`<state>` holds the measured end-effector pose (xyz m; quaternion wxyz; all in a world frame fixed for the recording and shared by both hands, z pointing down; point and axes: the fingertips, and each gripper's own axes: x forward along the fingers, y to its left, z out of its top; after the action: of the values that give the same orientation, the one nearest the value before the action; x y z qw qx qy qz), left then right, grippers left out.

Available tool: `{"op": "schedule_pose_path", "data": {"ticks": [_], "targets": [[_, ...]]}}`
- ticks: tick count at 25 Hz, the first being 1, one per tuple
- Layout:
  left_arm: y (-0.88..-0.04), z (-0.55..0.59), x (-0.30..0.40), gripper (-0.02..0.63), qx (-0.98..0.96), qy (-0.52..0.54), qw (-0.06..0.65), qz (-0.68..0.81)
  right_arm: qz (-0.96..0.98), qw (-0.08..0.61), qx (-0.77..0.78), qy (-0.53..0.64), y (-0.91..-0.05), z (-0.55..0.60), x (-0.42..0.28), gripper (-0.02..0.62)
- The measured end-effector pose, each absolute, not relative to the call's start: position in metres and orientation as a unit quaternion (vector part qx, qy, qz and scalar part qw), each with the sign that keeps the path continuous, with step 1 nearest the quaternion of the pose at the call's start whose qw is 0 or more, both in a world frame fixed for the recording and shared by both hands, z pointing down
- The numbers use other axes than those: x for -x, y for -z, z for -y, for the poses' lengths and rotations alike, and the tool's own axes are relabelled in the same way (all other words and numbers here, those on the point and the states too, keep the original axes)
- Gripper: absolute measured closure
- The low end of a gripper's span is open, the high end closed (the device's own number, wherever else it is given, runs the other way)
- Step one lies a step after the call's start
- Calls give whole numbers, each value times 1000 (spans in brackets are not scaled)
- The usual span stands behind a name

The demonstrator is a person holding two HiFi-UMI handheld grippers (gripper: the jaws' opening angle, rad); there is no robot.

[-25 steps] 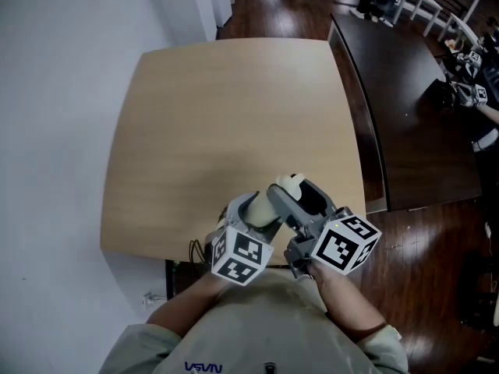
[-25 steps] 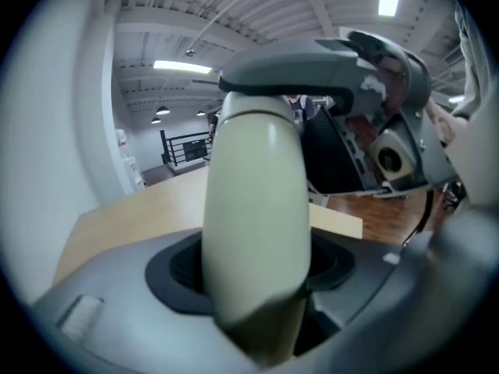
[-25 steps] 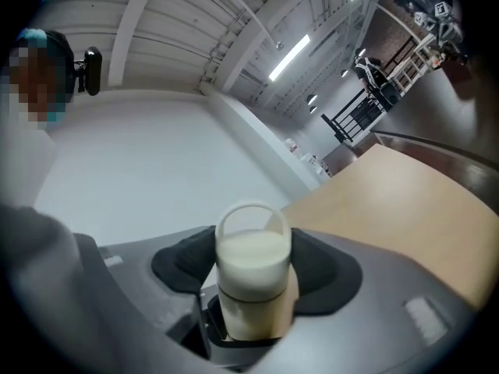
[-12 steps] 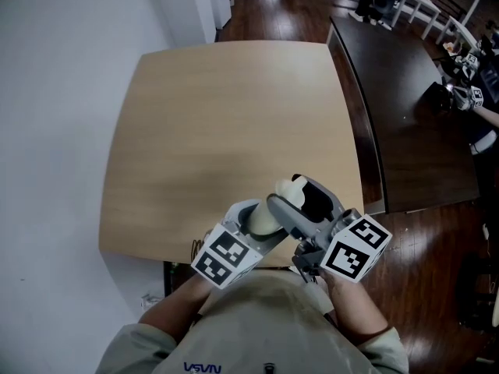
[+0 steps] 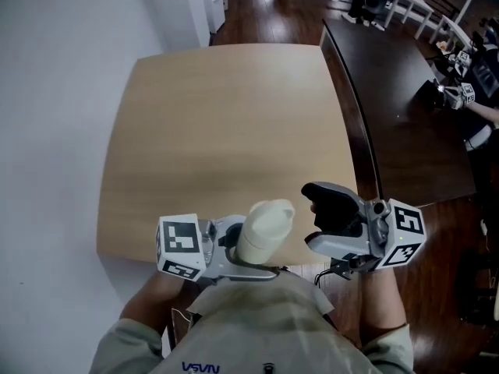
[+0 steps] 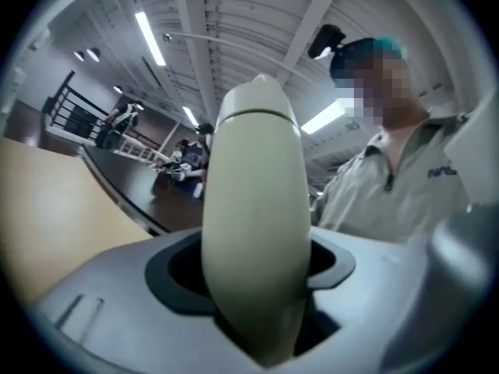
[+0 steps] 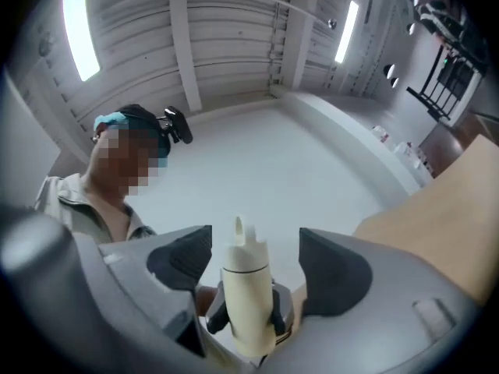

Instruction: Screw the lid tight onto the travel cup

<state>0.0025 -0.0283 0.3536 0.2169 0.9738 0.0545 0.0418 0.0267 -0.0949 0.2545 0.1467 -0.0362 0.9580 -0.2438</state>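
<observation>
Seen from the head camera, a person stands at the near edge of a light wooden tabletop (image 5: 226,123), a gripper in each hand. The left gripper (image 5: 238,252) holds a cream travel cup (image 5: 265,231) over that near edge, a little toward the near right corner. Its top leans away from the person and to the right. The right gripper (image 5: 327,223) is beside the cup on its right and apart from it, just past the near right corner. Each gripper carries a cube with black and white square markers, the left cube (image 5: 179,246) on the far left and the right cube (image 5: 404,232) on the far right.

In the left gripper view, the cup (image 6: 253,224) fills the centre. The grey fingers (image 6: 117,287) are closed on its lower body from both sides. The lid (image 6: 257,100) sits on top, with a thin seam where it meets the body. The person's pale shirt (image 6: 398,185) shows behind it.

In the right gripper view, the dark fingers (image 7: 331,275) stand wide apart, having just been opening, and nothing is gripped between them. Farther off in the gap, the cup (image 7: 248,302) stands upright in the other gripper, its lid (image 7: 243,244) ending in a small raised spout.

A white wall (image 5: 54,131) runs past the tabletop's left edge. A dark table (image 5: 405,115) stands on a dark wooden floor (image 5: 257,14) beyond its right edge.
</observation>
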Motion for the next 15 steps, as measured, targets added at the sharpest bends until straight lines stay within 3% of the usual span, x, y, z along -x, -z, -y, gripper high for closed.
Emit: {"op": "schedule_pose_path", "data": {"ticks": [7,15], "targets": [[-321,-13,-4,290,-951,-17,209,-226,-971,95,-86,202,-236,64,-12,254],[-327,-30,-12,290,-927,-31,234,-291,-962,90,-174,190,-234,36,5,253]]}}
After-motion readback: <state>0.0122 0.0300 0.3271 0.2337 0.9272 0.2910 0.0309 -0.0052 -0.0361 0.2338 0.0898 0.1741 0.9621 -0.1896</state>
